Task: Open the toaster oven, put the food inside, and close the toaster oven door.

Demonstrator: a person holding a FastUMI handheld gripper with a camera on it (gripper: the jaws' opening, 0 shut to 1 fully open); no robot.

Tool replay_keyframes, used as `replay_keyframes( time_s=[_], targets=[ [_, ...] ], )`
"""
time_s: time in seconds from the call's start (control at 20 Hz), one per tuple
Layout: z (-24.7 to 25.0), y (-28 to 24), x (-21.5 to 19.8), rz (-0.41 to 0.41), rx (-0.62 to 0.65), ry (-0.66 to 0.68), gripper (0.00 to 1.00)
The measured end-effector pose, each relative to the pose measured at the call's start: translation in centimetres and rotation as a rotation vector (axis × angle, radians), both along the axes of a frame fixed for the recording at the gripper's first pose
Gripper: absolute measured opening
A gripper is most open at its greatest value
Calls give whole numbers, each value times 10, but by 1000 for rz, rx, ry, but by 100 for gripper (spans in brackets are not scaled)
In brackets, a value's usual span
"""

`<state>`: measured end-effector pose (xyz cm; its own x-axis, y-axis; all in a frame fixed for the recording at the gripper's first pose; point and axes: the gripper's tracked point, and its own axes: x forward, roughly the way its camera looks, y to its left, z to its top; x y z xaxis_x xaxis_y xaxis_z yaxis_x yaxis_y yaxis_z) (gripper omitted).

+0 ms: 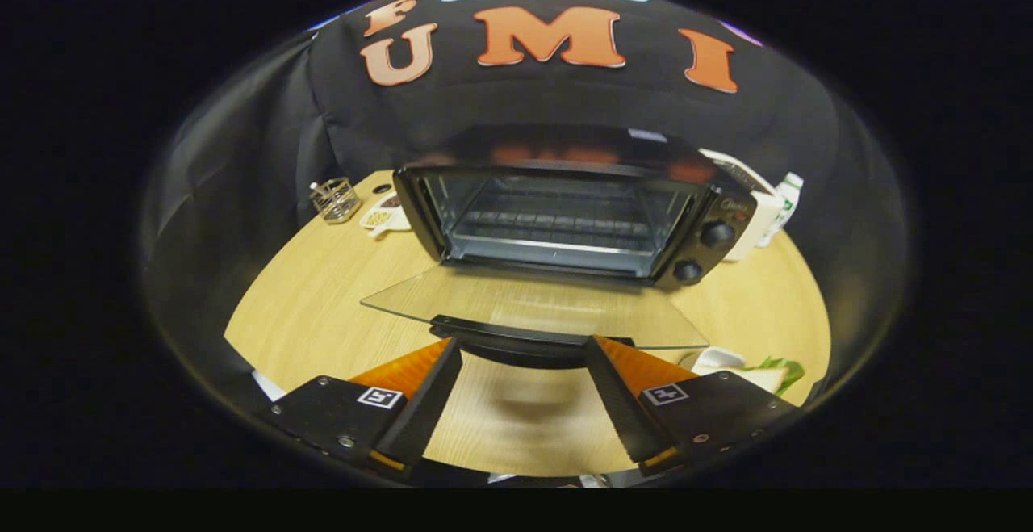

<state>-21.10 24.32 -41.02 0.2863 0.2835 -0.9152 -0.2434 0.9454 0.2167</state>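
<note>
Toaster oven (565,217) sits on the wooden counter (323,290), toward its back, in front of the booth wall. Its glass door (533,306) is fully down, lying roughly flat and projecting forward from the oven's base. Door handle (516,337) runs along the door's front edge. Cavity is visible: wire rack (557,221) inside, nothing seen on it. Two knobs (717,233) stacked on the oven's right-hand panel.

Hand-held gripper (523,354) is spread wide, holding nothing. Its fingertips (448,350) sit just under or at the handle, one near each end of it; contact can't be confirmed. Bare counter shows between the fingers, with a blurred shadow on it.

Food (775,372): pale and green items, partly hidden behind the finger on the oven's knob side, lying on the counter in front of the oven and off the door's corner. Not inside the oven.

Left of the oven: a wire basket (335,199) and a small white dish (386,215). Right of the oven, behind it: a white container (754,229) and a bottle (787,197).
</note>
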Motion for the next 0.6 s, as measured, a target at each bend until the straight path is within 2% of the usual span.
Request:
replay_keyframes(
  time_s=[0.15, 0.35, 0.6],
  targets=[
    [-17, 8, -24, -41, 68, 130, 92],
    [-45, 6, -40, -101, 84, 247, 90],
    [-57, 3, -50, -116, 84, 299, 89]
  ],
)
